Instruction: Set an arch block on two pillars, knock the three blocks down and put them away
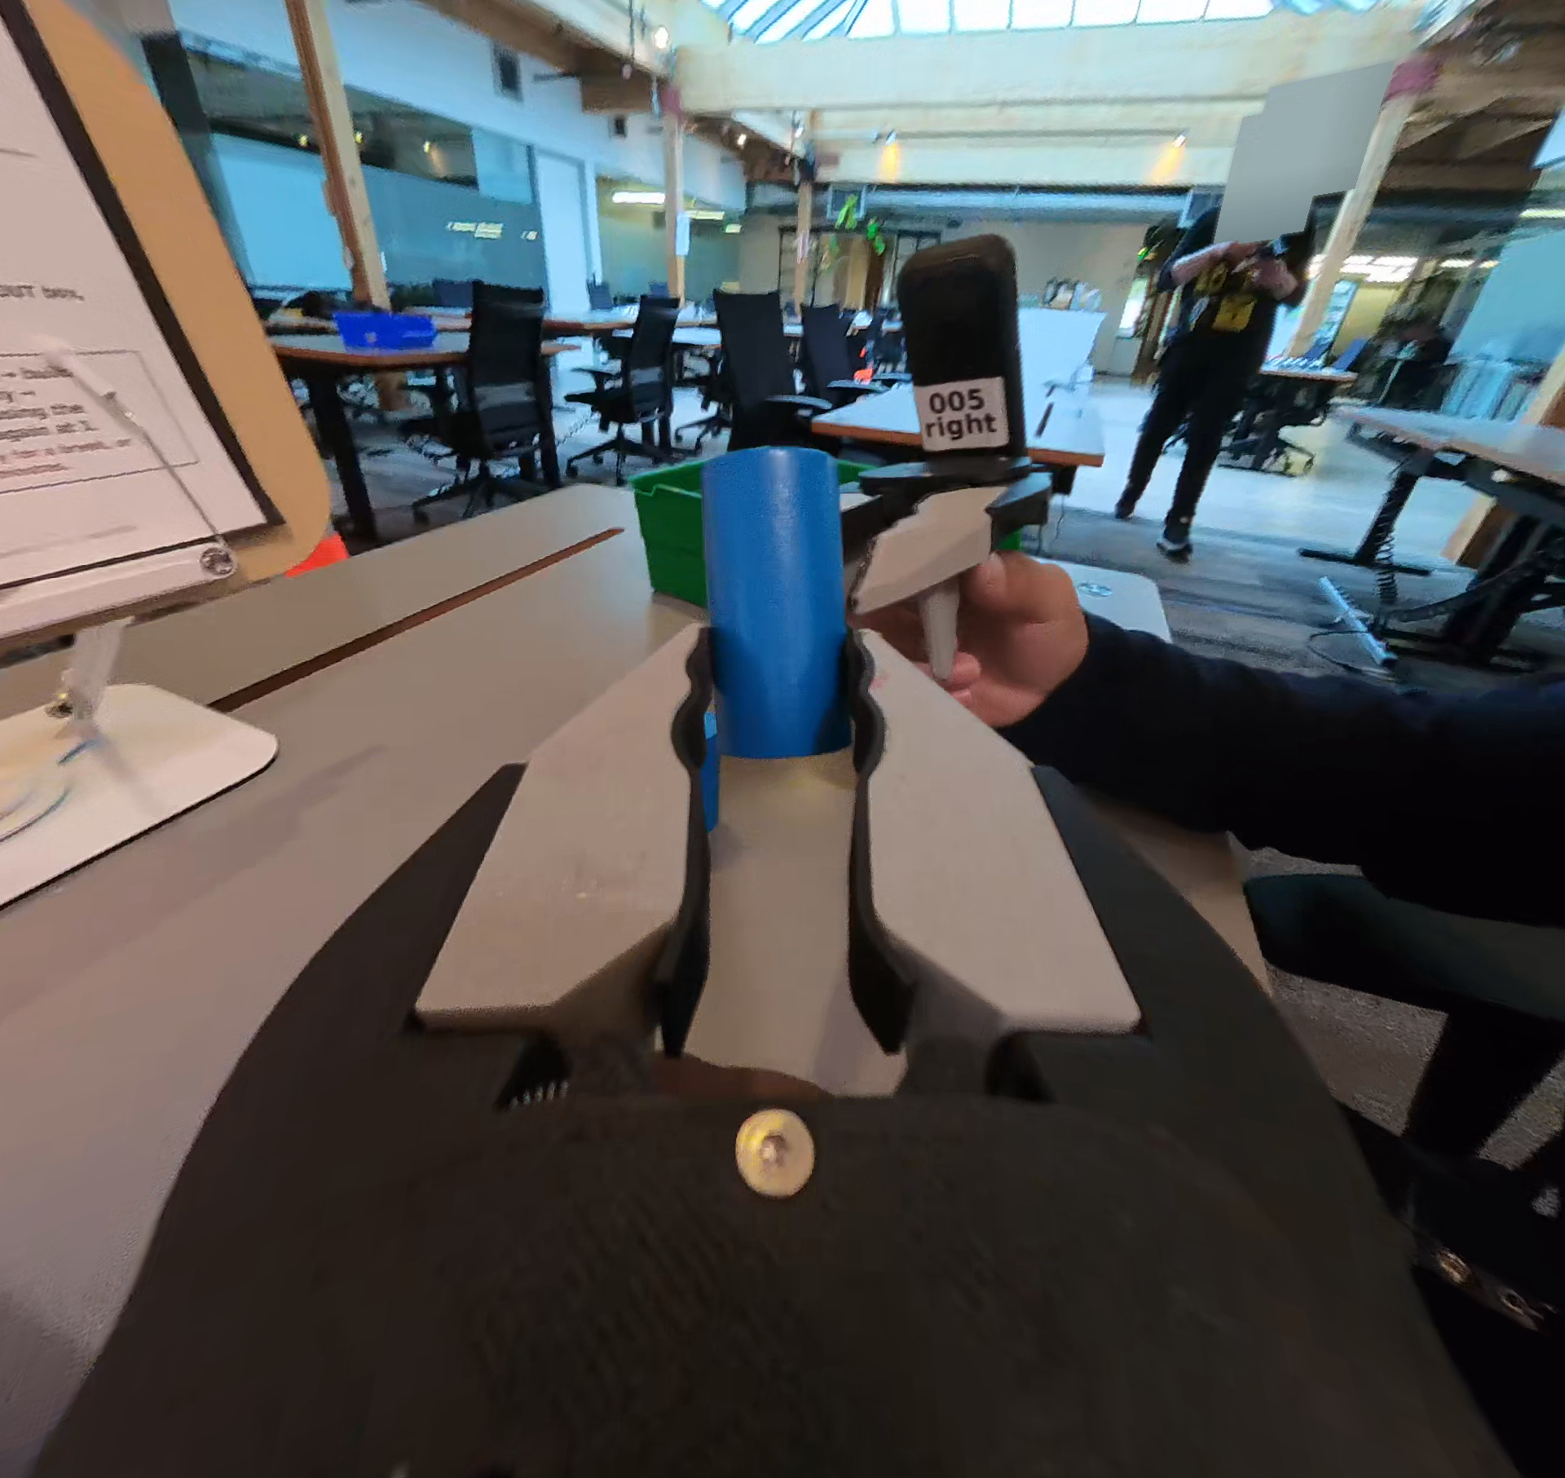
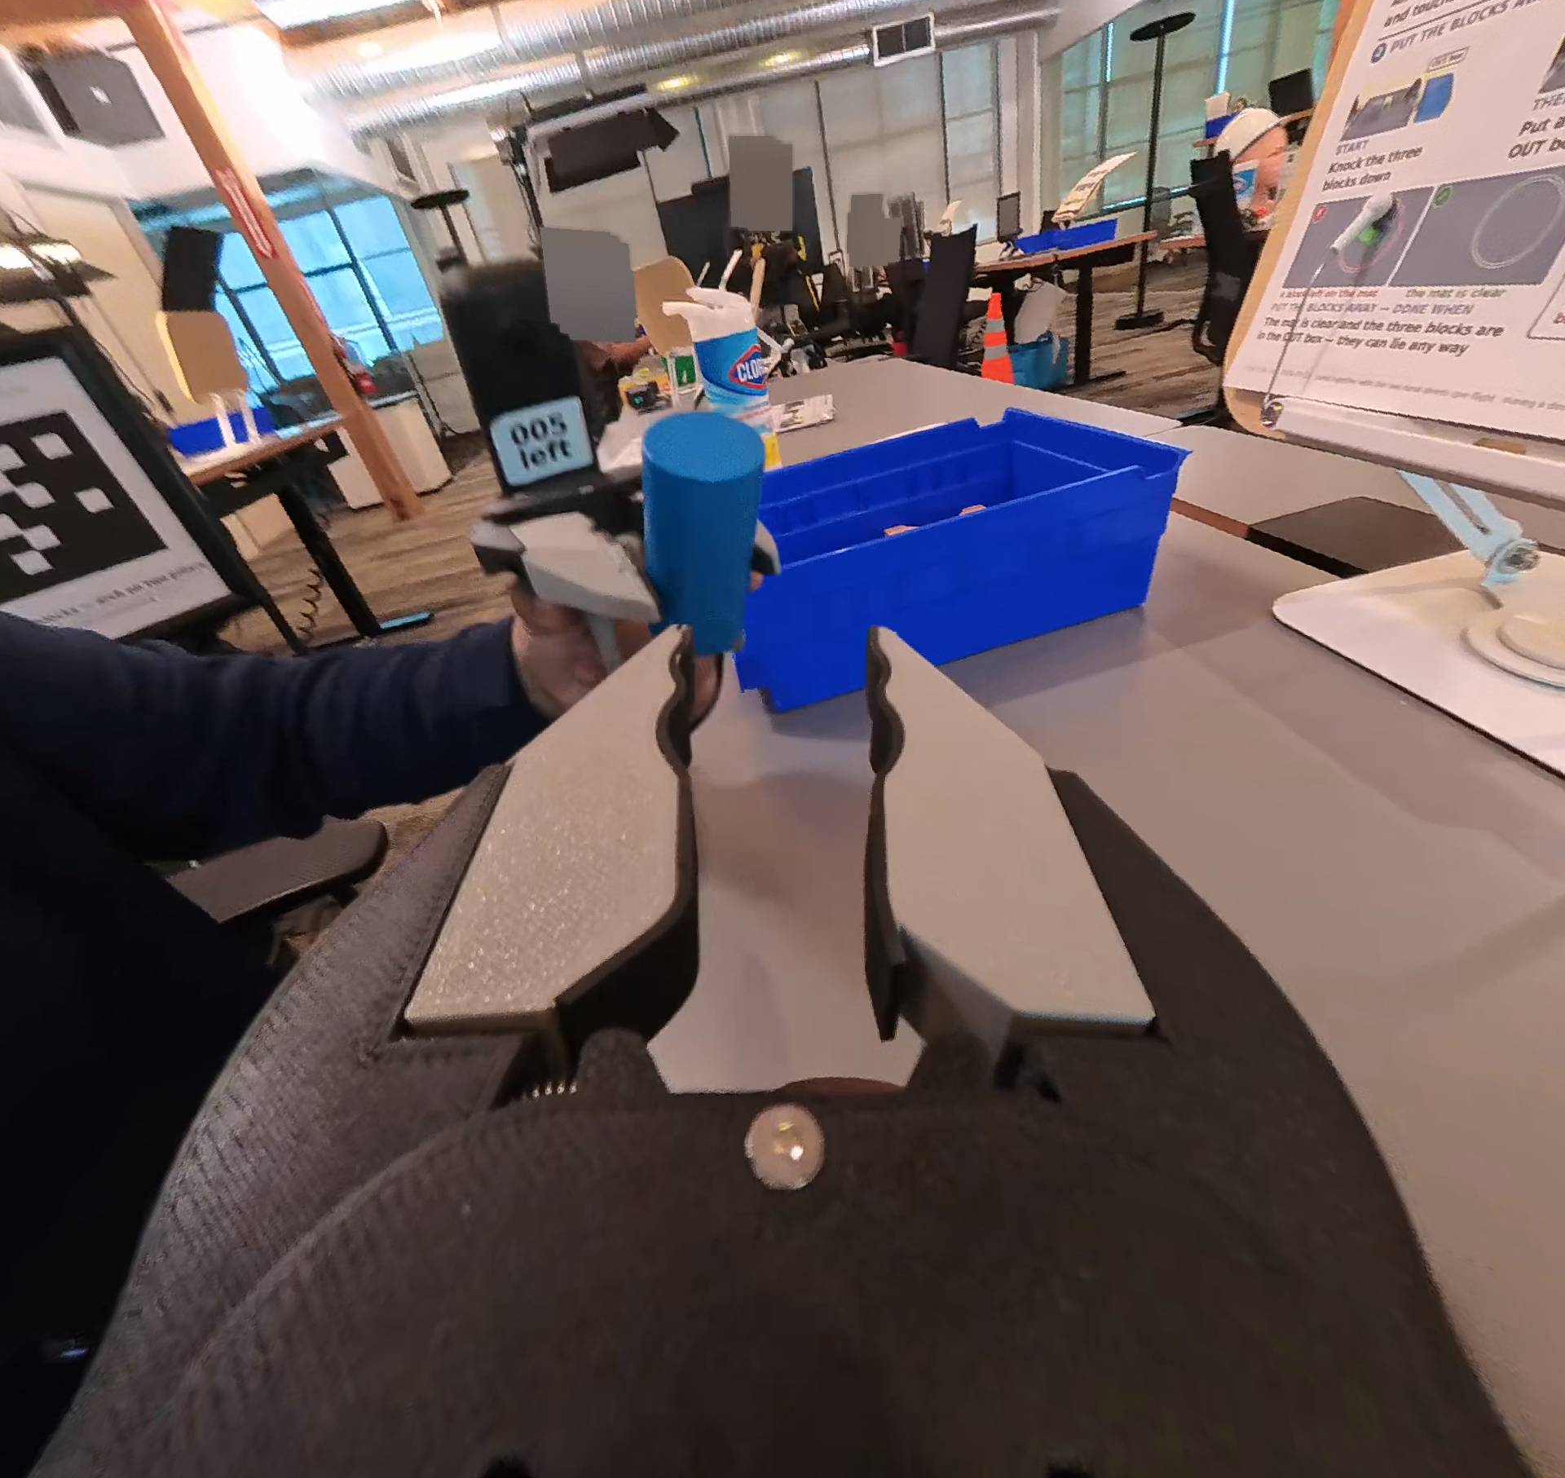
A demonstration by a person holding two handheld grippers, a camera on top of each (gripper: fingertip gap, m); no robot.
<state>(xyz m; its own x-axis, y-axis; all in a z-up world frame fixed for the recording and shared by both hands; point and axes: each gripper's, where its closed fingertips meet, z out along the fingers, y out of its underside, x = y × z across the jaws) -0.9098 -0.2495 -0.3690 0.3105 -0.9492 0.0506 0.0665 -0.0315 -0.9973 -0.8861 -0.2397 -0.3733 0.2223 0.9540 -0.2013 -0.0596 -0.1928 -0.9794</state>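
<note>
Left hand-held gripper (image 1: 777,675) is clamped on a blue cylinder block (image 1: 775,599), upright, both pads pressed to its sides, held above the grey counter (image 1: 381,726). It carries a black-and-white label sticker, as seen in right wrist view. Right hand-held gripper (image 2: 783,675): fingers apart, nothing between them, over the counter just beside the left one; it bears a like sticker too. Blue bin (image 2: 974,556) sits on the counter just past it, small tan pieces inside. Green bin (image 1: 673,535) stands behind the block. Instruction sheet w/ text and pics on a stand (image 2: 1397,192) at right; a branded wipes canister (image 2: 732,366) farther back.
</note>
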